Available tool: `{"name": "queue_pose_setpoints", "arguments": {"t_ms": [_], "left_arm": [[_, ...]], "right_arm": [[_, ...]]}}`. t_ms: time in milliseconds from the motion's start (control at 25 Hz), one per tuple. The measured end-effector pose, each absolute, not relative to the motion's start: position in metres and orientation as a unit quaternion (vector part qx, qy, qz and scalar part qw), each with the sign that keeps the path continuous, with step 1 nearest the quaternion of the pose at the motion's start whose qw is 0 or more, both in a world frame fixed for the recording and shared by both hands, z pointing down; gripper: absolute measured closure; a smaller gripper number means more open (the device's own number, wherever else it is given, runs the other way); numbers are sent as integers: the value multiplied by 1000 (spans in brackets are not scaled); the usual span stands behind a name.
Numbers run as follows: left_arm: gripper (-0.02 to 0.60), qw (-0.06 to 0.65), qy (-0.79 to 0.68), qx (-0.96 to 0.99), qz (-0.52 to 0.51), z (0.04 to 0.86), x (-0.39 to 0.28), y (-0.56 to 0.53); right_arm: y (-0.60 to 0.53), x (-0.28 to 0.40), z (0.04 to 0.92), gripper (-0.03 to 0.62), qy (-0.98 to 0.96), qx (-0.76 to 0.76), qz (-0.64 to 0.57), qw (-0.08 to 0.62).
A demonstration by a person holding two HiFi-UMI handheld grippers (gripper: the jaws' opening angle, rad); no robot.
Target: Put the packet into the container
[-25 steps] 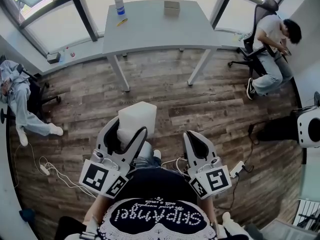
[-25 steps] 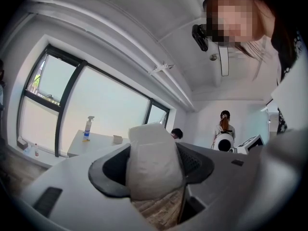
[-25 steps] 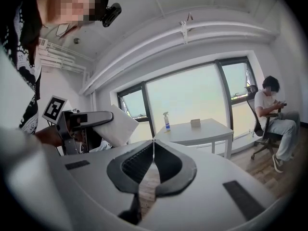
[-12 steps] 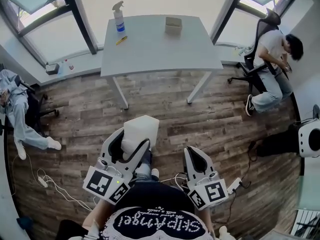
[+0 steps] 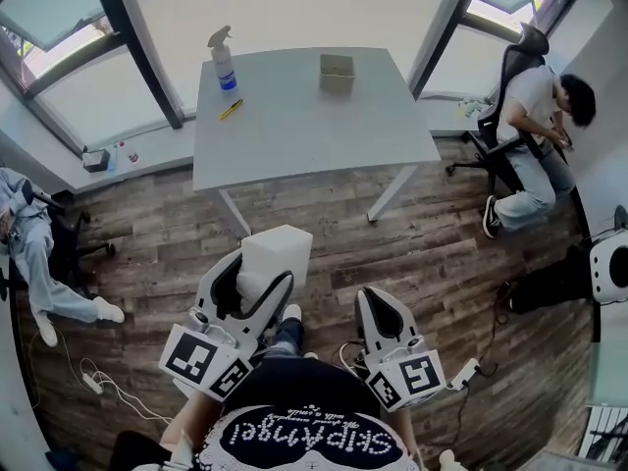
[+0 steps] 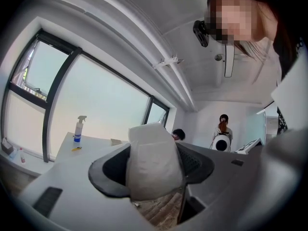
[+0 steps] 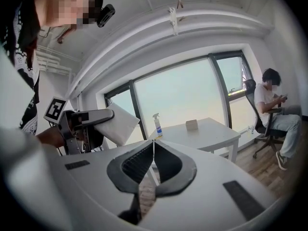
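Within left gripper (image 6: 155,170) — white packet (image 6: 152,150).

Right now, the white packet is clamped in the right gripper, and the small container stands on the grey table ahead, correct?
Not quite. The white packet is clamped in the left gripper, as the left gripper view shows; the right gripper is shut on nothing. The small container does stand on the grey table ahead.
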State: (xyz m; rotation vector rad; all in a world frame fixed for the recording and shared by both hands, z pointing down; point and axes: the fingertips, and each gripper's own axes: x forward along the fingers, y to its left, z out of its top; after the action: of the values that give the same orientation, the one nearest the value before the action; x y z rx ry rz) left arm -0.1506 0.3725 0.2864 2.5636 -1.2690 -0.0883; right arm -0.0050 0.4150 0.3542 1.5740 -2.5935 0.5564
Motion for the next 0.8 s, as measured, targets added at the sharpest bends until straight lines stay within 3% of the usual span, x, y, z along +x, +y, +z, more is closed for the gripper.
{"name": "queue_pose_setpoints", "arguments": {"t_ms": [800], "left_arm": [[304, 133, -436, 889, -40, 285, -165, 304]], "right_arm": [[354, -17, 359, 579, -833, 521, 185, 22]]}}
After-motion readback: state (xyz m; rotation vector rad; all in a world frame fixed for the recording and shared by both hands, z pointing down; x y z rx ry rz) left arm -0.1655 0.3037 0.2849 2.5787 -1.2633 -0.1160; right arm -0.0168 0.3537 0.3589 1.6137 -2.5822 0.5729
